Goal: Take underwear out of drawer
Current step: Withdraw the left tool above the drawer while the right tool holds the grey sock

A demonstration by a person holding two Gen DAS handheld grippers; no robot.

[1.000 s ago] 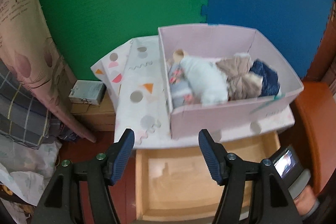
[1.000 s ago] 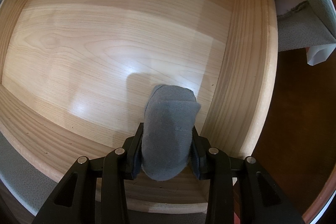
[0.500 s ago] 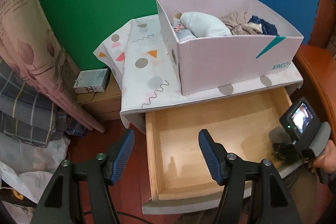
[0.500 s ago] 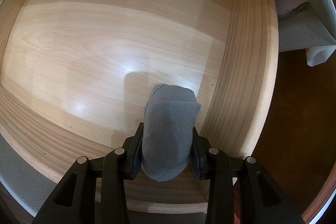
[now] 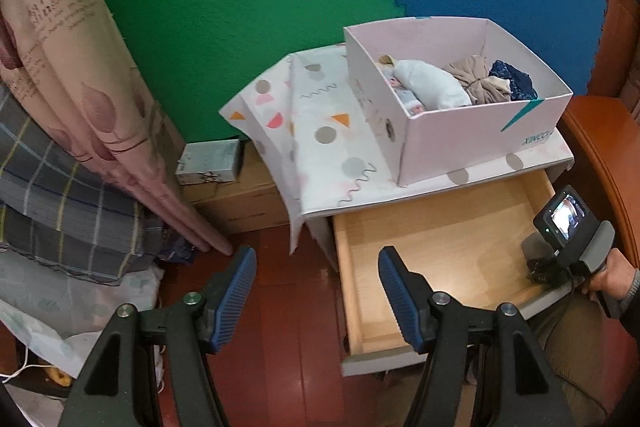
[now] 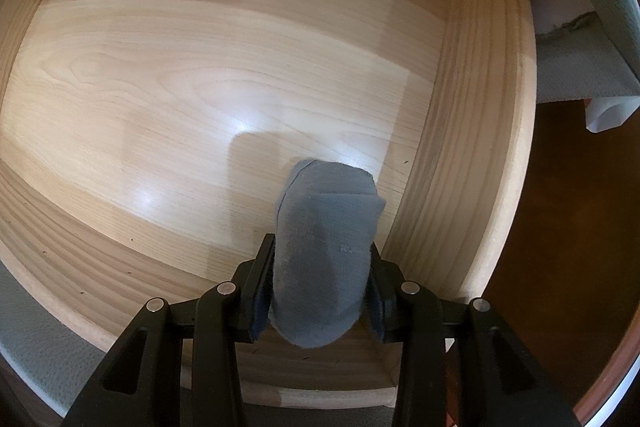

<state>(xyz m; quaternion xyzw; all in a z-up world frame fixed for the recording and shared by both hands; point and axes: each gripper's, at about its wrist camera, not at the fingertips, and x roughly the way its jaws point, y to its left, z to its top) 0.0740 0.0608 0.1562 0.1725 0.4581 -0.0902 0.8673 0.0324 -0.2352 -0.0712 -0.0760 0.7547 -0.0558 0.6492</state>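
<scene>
Green and blue foam mats back a cabinet draped in a patterned cloth (image 5: 320,131), pink box (image 5: 460,131) of folded clothes on top, wooden drawer (image 5: 440,239) pulled out below. Left tongs (image 5: 314,297) spread wide, nothing between them, above the red floor beside the drawer. Left view catches only the right unit's screen and the hand (image 5: 612,277) at the drawer's right end. Right view alone shows the grip: right tongs (image 6: 318,291) pinching rolled grey underwear (image 6: 326,251) in the drawer's right front corner, jaws opening, pads touching the fabric
</scene>
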